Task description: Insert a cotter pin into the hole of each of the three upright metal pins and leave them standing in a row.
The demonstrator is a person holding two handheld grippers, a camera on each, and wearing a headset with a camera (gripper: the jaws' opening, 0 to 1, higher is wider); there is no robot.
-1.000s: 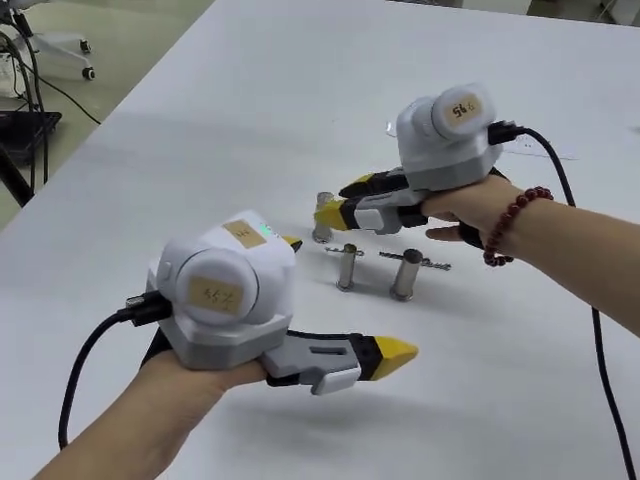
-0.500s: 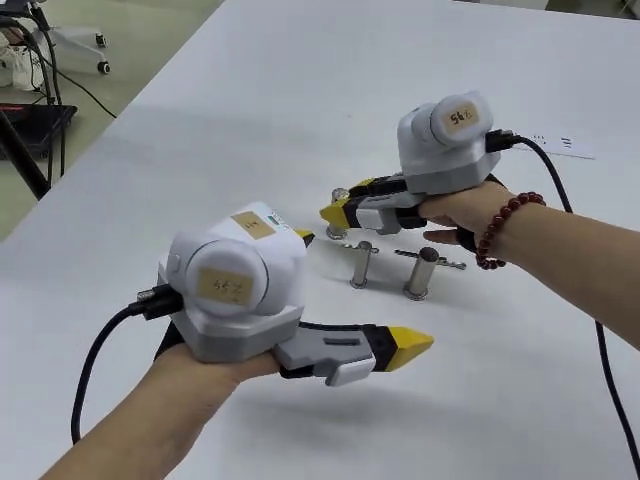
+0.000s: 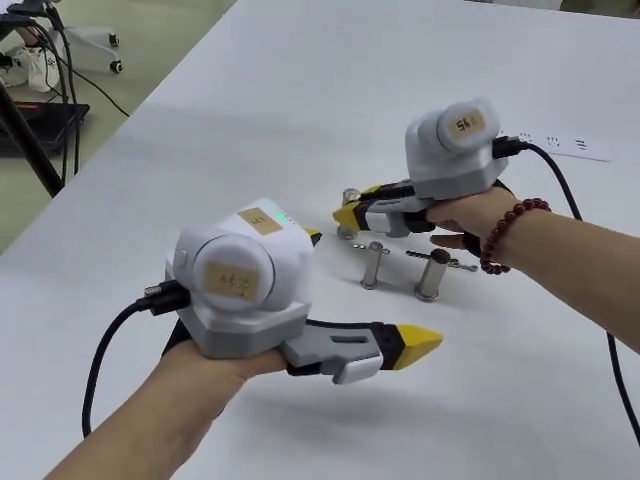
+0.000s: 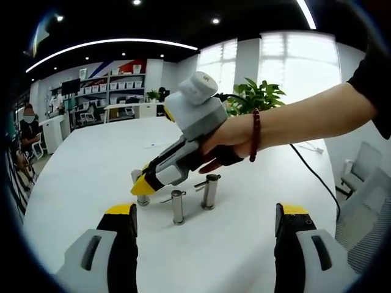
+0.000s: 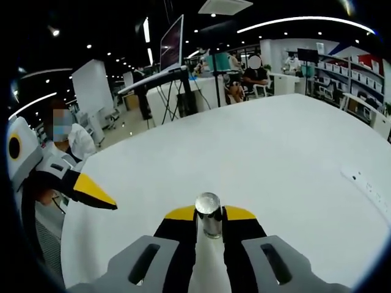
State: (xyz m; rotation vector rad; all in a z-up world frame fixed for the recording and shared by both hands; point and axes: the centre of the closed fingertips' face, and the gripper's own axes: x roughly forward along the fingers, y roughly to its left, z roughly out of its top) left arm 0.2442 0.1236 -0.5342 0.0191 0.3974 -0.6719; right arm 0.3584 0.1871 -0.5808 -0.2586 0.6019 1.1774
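Note:
Three upright metal pins stand in a row on the white table (image 3: 300,110). The middle pin (image 3: 372,265) and the nearest pin (image 3: 432,275) each carry a cotter pin (image 3: 447,262) through the top. My right gripper (image 3: 349,216) is shut on the far pin (image 5: 208,215), whose round top shows between the yellow tips. In the left gripper view the right gripper (image 4: 142,186) covers part of that pin (image 4: 142,198), with the other two pins (image 4: 178,206) beside it. My left gripper (image 4: 206,213) hovers open, short of the row, with nothing between its jaws.
A white power strip (image 3: 575,148) lies at the table's far right. Cables trail from both grippers. Beyond the left table edge are stand legs and a chair base (image 3: 60,45) on the floor. People sit at desks in the background.

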